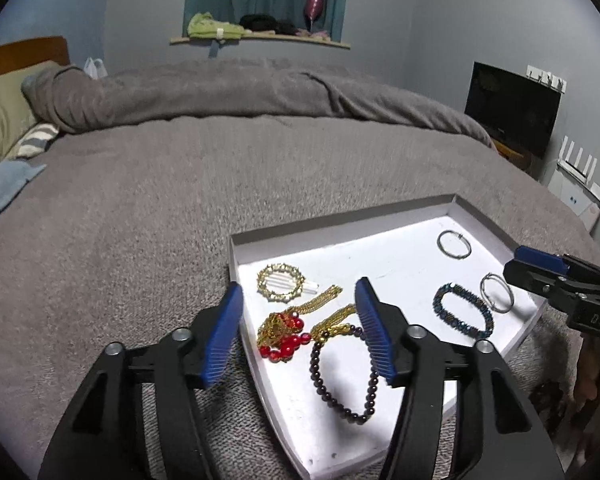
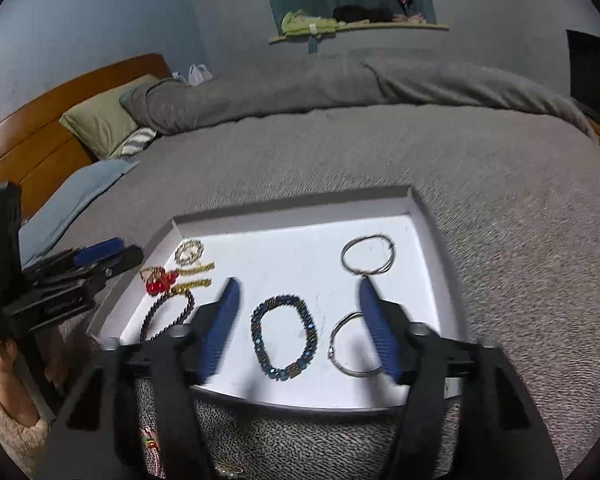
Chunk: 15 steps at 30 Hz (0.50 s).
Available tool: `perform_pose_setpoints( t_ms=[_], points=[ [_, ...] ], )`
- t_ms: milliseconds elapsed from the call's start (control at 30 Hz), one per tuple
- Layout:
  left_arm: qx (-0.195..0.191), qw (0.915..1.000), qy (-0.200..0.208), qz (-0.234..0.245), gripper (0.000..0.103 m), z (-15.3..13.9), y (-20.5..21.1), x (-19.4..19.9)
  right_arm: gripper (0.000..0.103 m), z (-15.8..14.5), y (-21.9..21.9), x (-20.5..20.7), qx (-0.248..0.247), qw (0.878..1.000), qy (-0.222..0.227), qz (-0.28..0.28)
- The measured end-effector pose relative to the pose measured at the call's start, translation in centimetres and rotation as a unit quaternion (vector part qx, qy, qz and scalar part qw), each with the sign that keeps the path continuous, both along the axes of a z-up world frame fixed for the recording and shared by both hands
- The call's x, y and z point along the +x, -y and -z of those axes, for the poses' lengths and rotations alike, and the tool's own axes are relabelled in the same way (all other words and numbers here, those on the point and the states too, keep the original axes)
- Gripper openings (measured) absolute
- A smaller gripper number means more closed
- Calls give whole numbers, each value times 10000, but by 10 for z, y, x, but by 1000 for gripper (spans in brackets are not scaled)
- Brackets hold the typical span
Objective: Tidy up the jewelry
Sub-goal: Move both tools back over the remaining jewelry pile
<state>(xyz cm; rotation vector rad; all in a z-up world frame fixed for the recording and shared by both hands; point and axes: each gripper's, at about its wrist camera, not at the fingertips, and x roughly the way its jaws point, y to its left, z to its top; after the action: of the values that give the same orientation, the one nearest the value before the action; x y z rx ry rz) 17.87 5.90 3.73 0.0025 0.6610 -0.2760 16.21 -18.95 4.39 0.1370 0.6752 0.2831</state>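
A white shallow tray [image 1: 400, 256] [image 2: 300, 252] lies on the grey bed. In it are a gold ring-shaped piece [image 1: 281, 282] [image 2: 189, 251], a red-bead and gold-chain tangle [image 1: 288, 334] [image 2: 162, 278], a dark purple bead bracelet [image 1: 342, 376] [image 2: 168, 312], a blue bead bracelet [image 1: 462, 316] [image 2: 285, 338] and two silver hoops [image 1: 454, 244] [image 1: 497, 293] [image 2: 368, 254] [image 2: 354, 348]. My left gripper [image 1: 298, 312] is open and empty over the tray's left part. My right gripper [image 2: 298, 316] is open and empty, above the blue bracelet; it also shows in the left wrist view [image 1: 540, 260].
The grey blanket [image 1: 180, 184] covers the bed. Pillows [image 2: 100, 124] and a wooden headboard [image 2: 40, 128] lie at the left. A dark screen [image 1: 512, 112] stands at the right. A shelf [image 1: 260, 38] with cloth items hangs on the far wall.
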Motion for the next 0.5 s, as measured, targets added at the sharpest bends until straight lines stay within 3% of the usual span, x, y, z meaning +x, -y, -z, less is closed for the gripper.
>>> perform_pose_setpoints(
  t_ms=[133,200,367,500],
  points=[
    [-30,9997,192,-116,75,-8,0,-12,91,-9,8,-10,1,9996,219,175],
    [-82,9995,250,-149,78,-10,0,-19,96,-12,12,-15,45,9993,306,224],
    [121,9977,565,-362,91,-12,1,-51,98,-17,21,-32,74,9980,512,352],
    [164,9976,575,-362,92,-9,2,-74,98,-18,29,-49,108,9965,691,448]
  ],
)
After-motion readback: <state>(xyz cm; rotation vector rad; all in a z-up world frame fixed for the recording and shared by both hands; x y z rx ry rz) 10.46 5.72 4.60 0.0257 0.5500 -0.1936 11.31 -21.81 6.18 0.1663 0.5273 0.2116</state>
